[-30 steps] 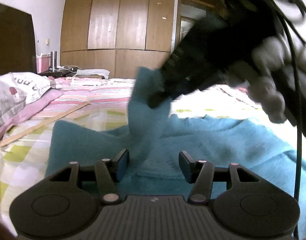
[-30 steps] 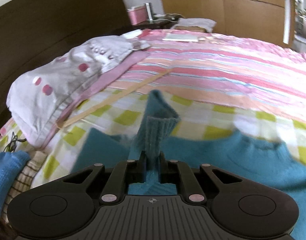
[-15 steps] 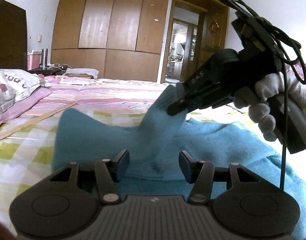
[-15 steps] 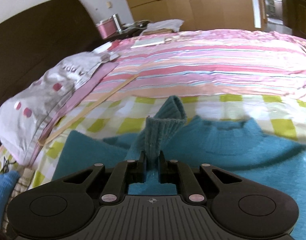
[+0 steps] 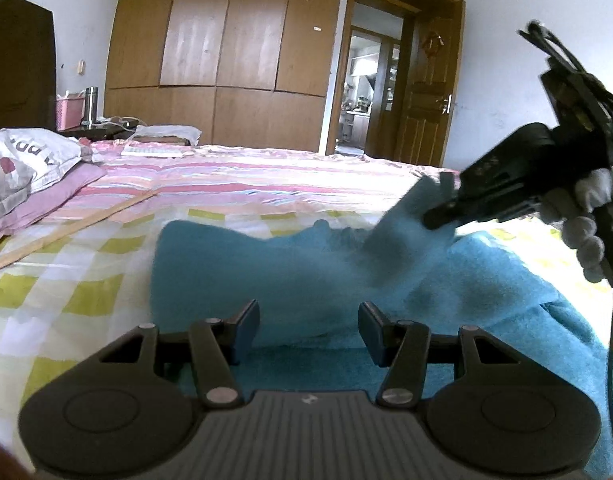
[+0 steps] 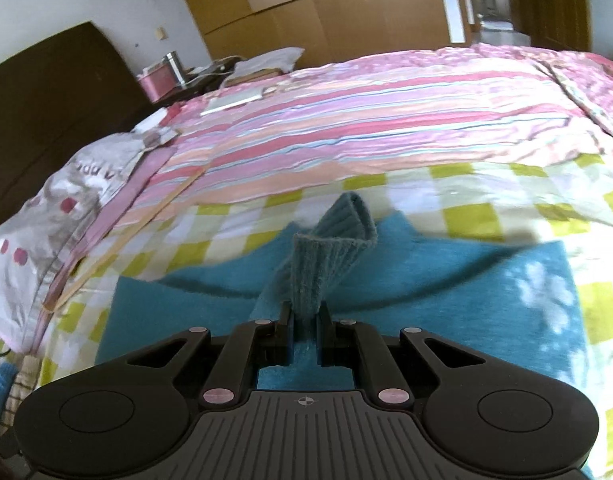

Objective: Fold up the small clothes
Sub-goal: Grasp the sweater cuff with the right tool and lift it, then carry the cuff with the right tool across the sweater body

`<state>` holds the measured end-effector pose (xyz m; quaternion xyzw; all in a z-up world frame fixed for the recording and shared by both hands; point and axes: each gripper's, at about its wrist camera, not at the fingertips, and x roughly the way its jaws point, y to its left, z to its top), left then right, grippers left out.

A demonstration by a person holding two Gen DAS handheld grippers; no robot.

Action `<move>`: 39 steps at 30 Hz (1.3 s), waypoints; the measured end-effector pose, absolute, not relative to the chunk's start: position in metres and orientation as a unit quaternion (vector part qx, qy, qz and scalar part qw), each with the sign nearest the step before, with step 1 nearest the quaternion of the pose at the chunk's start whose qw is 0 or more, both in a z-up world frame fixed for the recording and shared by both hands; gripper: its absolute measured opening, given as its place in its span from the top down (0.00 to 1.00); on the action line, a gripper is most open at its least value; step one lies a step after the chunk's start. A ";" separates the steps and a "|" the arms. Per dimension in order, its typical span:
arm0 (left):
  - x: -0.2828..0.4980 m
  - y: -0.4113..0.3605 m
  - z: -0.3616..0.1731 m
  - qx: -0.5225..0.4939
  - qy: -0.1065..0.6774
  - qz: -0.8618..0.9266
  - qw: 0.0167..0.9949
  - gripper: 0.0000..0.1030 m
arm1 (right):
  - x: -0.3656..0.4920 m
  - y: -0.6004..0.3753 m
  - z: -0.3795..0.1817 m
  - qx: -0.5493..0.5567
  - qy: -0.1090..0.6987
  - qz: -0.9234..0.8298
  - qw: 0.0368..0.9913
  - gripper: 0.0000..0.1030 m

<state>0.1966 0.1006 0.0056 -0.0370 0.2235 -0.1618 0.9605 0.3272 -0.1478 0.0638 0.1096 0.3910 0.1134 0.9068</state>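
A teal knitted sweater [image 6: 446, 300] lies spread on the bed [image 6: 386, 128], over the yellow-green checked part of the cover, with the pink striped quilt [image 5: 234, 180] beyond it. The right tongs [image 6: 305, 312] are clamped on the ribbed cuff of a sleeve [image 6: 330, 264], the two fingers pressed close with the knit squeezed between them and the cuff end standing up past the tips. In the left wrist view those same right tongs [image 5: 430, 220] show at the right side, held by a hand in a white glove [image 5: 582, 232], with the sleeve [image 5: 402, 236] lifted off the body of the sweater [image 5: 266, 264] and stretched up to the tips; the fabric there is blurred. The left tongs [image 5: 308, 332] hang low just over the near part of the sweater, their fingers standing apart with only the teal knit beneath them and nothing gripped between the blue pads; whether the tips touch the cloth cannot be told. A grey and white pillow [image 6: 58, 208] with red dots lies at the left of the bed beside a dark headboard [image 6: 54, 88], and a wooden wardrobe [image 5: 226, 60] and an open doorway [image 5: 366, 76] stand behind
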 end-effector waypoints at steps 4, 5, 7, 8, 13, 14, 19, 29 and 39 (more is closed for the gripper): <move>0.197 0.098 0.005 -0.034 0.224 -0.160 0.961 0.43 | 0.323 -0.163 0.064 0.117 0.388 0.103 0.908 0.92; 0.196 0.098 0.004 -0.034 0.225 -0.160 0.961 0.43 | 0.322 -0.166 0.063 0.119 0.388 0.100 0.909 0.92; 0.196 0.097 0.003 -0.032 0.226 -0.160 0.960 0.43 | 0.319 -0.174 0.061 0.123 0.387 0.094 0.909 0.92; 0.196 0.096 0.003 -0.031 0.227 -0.161 0.960 0.43 | 0.317 -0.178 0.059 0.126 0.388 0.090 0.909 0.92; 0.197 0.097 0.004 -0.032 0.226 -0.162 0.960 0.42 | 0.312 -0.196 0.060 0.149 0.374 0.081 0.912 0.92; 0.198 0.097 0.004 -0.033 0.226 -0.162 0.960 0.42 | 0.311 -0.199 0.061 0.153 0.370 0.079 0.913 0.92; 0.199 0.098 0.003 -0.038 0.226 -0.163 0.960 0.42 | 0.307 -0.211 0.063 0.165 0.360 0.074 0.915 0.92; 0.205 0.094 -0.004 -0.025 0.251 -0.166 0.953 0.39 | 0.293 -0.222 0.025 0.168 0.394 0.046 0.902 0.92; 0.203 0.090 -0.004 -0.015 0.253 -0.168 0.953 0.36 | 0.286 -0.232 0.014 0.203 0.393 0.048 0.896 0.82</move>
